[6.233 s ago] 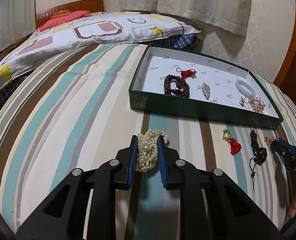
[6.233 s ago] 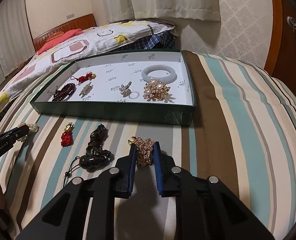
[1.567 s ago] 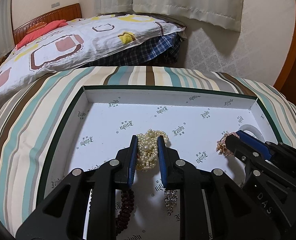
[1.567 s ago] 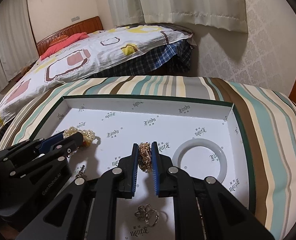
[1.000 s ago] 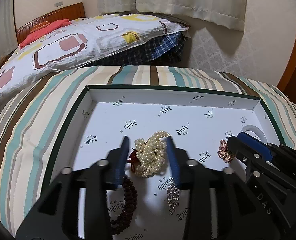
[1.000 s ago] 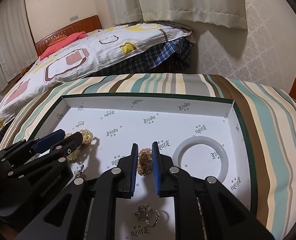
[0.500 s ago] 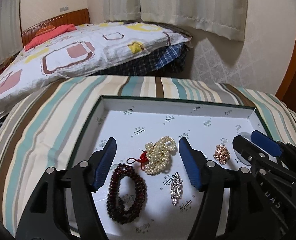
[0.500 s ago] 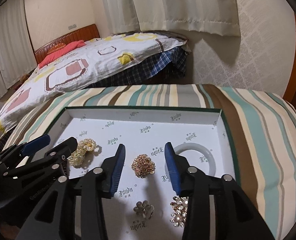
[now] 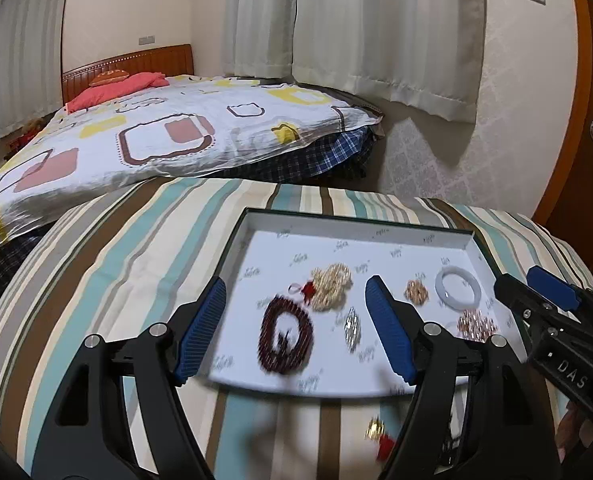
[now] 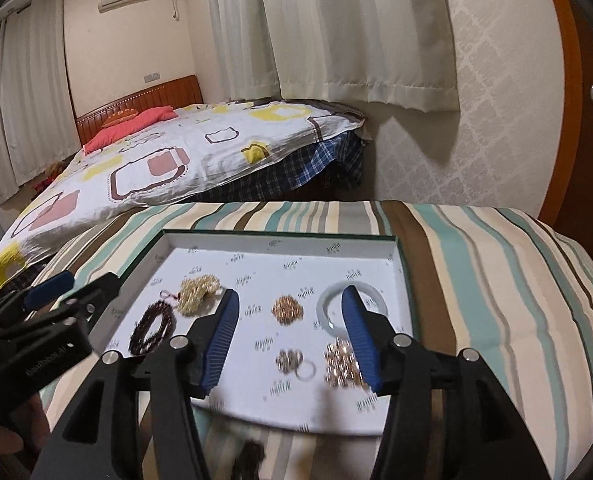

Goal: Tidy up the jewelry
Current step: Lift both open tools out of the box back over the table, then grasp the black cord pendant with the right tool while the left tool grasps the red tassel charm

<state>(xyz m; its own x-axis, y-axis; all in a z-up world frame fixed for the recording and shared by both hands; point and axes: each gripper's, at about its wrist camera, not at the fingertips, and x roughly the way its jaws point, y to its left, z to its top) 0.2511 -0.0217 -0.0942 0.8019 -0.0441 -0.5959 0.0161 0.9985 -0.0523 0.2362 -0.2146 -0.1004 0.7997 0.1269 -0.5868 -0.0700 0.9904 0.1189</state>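
Both grippers hang above the tray [image 9: 232,240], jaws opening with nothing between them: the left gripper [image 9: 296,324] over the pearl strand [image 9: 332,286], the right gripper [image 10: 292,330] over the gold chain [image 10: 287,310]. Near the tray, a red charm [image 9: 380,442] lies on the striped cover [image 9: 136,264]. It looks light and floppy; pinching its bunched middle should work best.
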